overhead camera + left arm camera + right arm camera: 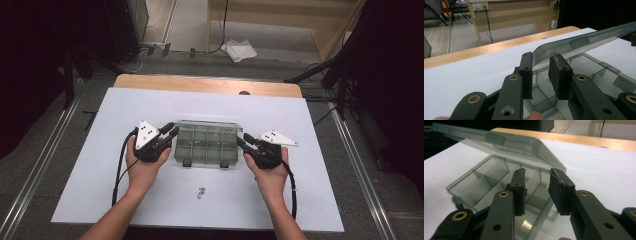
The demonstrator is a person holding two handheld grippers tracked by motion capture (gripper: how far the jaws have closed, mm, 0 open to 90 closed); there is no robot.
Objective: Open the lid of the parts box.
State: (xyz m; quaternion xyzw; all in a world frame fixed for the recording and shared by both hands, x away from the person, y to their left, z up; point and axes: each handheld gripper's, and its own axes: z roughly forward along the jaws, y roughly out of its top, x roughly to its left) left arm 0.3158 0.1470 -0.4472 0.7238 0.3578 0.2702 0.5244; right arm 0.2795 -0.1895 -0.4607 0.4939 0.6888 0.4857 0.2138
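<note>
The left gripper (172,132) sits at the left end of the box (206,143), its jaws apart. In the left gripper view (541,75) the jaws straddle the near corner of the raised lid (584,41), with a gap on both sides as far as the view shows, so nothing is clamped. A thumb tip (534,116) shows at the bottom edge there.

The box lies in the middle of the white sheet (100,165) on the table (150,81), its long axis running left to right between the two grippers. The high view shows two rows of compartments and two latches (187,163) on the side facing the person; it does not make plain that the lid is up. The gripper views do: the lid slants upward, open toward the person.

A small dark bit (201,191) lies on the sheet, nearer the person than the box.

The right gripper (241,141) is at the box's right end, jaws apart. In the right gripper view (537,192) they hover over the end compartment (534,192), below the lid's edge (506,143), holding nothing.
</note>
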